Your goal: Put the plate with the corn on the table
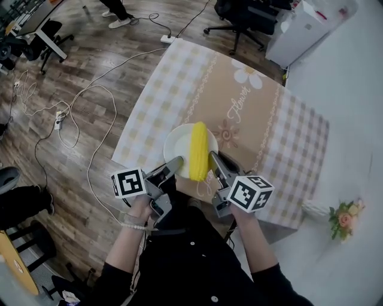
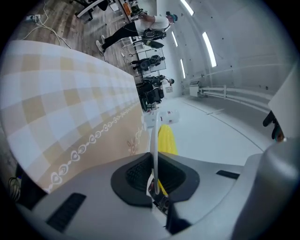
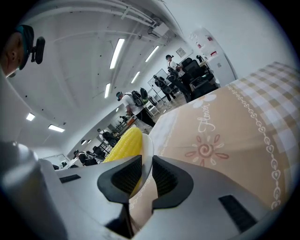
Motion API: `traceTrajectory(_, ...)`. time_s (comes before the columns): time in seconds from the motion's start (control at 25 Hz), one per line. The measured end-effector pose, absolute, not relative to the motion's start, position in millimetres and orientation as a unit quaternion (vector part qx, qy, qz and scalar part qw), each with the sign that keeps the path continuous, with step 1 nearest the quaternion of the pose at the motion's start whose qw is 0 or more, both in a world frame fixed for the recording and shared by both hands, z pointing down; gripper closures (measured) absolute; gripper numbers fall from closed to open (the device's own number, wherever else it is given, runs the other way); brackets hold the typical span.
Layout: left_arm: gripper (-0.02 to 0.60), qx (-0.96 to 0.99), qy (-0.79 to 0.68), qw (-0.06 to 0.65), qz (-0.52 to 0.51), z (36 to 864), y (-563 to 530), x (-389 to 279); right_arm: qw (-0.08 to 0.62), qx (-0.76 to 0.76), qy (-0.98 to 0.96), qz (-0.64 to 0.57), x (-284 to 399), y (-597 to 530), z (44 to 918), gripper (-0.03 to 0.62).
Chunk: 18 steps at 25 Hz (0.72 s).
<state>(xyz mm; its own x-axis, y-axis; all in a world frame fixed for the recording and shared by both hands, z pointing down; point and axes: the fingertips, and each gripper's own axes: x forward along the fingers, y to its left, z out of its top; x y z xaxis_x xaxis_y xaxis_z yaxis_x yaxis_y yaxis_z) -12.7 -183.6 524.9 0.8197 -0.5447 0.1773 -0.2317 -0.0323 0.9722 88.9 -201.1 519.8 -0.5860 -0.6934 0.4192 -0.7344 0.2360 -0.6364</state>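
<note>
A white plate (image 1: 175, 144) carrying a yellow corn cob (image 1: 198, 150) hangs over the near edge of the table (image 1: 257, 119), which wears a beige and white checked cloth. My left gripper (image 1: 175, 162) is shut on the plate's near-left rim and my right gripper (image 1: 213, 158) on its near-right rim. In the left gripper view the thin plate rim (image 2: 153, 140) runs edge-on into the left gripper (image 2: 153, 176), with the corn (image 2: 167, 138) just behind. In the right gripper view the pads of the right gripper (image 3: 146, 176) press on the rim (image 3: 148, 150) beside the corn (image 3: 123, 144).
The cloth has a flower print (image 1: 250, 75) at its far end. Cables (image 1: 72, 113) trail over the wooden floor at the left. An office chair (image 1: 245, 18) and a white cabinet (image 1: 305, 27) stand beyond the table. A small bunch of flowers (image 1: 344, 218) lies at the right.
</note>
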Motion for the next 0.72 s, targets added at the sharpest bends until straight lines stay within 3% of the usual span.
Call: traceTrajectory(0.72,0.552,0.709,-0.299,0.638,-0.024,590.2,-215.7,-15.4,0.075,0.467,-0.762,0.441,85.5,-230.5,584.2,0.494)
